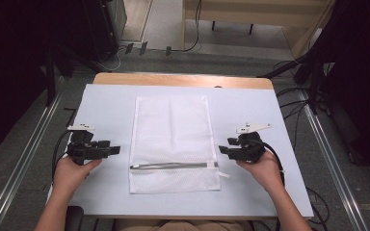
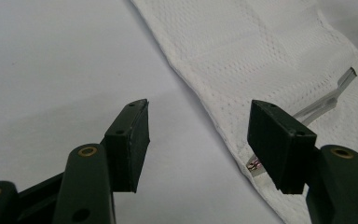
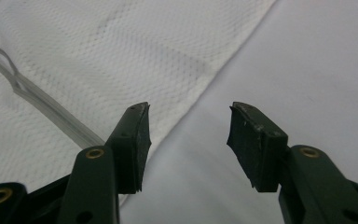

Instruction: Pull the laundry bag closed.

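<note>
A white mesh laundry bag (image 1: 171,139) lies flat in the middle of the table, its grey zipper (image 1: 173,165) running across near the front end. My left gripper (image 1: 117,149) hovers just off the bag's left edge, jaws open with nothing between them; its own view shows the bag (image 2: 261,60) and the zipper's end (image 2: 254,164) by the right pad. My right gripper (image 1: 221,150) is at the bag's right edge, open and empty, with the bag (image 3: 98,60) and zipper (image 3: 37,100) ahead to the left.
A pale sheet (image 1: 106,106) covers the wooden table (image 1: 183,79). Cables and dark stands surround the table on the floor. A cable (image 1: 58,149) trails from the left gripper.
</note>
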`<state>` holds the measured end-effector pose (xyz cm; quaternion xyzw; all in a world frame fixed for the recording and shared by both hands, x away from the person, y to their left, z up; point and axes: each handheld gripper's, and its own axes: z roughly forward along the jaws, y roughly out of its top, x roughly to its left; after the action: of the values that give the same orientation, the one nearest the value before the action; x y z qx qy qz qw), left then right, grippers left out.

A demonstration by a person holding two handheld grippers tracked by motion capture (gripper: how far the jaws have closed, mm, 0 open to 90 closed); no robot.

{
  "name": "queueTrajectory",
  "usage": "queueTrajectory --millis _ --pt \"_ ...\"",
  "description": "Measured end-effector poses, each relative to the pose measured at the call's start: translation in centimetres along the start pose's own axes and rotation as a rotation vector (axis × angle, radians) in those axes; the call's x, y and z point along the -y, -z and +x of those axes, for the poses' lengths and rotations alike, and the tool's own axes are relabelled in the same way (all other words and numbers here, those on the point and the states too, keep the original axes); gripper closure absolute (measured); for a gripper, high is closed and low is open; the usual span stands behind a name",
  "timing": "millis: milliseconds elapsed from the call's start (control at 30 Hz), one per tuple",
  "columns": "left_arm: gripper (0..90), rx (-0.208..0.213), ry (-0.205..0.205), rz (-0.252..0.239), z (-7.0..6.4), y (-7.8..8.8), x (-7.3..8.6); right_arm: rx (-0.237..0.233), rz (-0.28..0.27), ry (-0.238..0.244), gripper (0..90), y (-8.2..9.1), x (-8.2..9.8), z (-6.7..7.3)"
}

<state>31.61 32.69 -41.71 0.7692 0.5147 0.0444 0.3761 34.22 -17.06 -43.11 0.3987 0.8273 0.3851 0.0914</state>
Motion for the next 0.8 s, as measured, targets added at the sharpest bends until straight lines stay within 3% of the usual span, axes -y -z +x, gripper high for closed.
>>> queueTrajectory --millis 400,800 --pt "39.3 0.002 -0.007 0.004 0.0 -0.2 0.0 -0.045 -0.005 0.052 53.7 -0.4 -1.6 2.2" --pt "39.4 0.001 -0.003 0.001 0.0 -0.3 -0.1 -0.111 0.016 0.094 61.1 -1.9 -2.9 4.3"
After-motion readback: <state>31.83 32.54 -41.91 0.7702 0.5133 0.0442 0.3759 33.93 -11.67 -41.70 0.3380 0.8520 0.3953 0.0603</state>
